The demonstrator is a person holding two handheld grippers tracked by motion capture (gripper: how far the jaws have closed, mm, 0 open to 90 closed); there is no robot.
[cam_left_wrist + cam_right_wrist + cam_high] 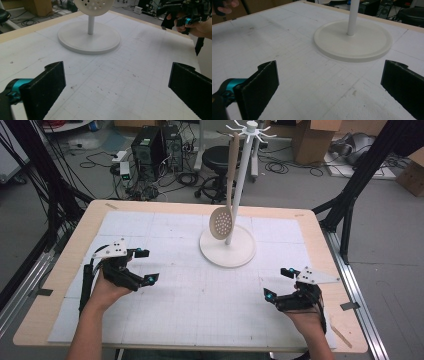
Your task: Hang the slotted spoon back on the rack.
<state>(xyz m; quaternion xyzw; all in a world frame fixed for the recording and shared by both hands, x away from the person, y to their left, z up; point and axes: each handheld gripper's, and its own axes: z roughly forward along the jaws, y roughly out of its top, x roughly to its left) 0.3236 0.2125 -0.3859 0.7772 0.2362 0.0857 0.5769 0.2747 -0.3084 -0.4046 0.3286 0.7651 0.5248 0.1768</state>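
1. Both hands sit near the front of the worktop [75, 270]. The left hand-held gripper [145, 266] has its jaws spread wide with nothing in them, and the right hand-held gripper [278, 283] is the same.
2. The thing to go for looks like the slotted spoon [226, 202]. It hangs from a hook on the white stand [227, 247] at the middle back of the worktop.
3. Its long axis runs nearly straight up and down, handle on top, perforated bowl at the bottom just above the stand's round base.
4. It's forward of both grippers, roughly between them. I'd say the right one is a bit nearer, but it's close.
5. Whichever goes has to reach forward and inward.
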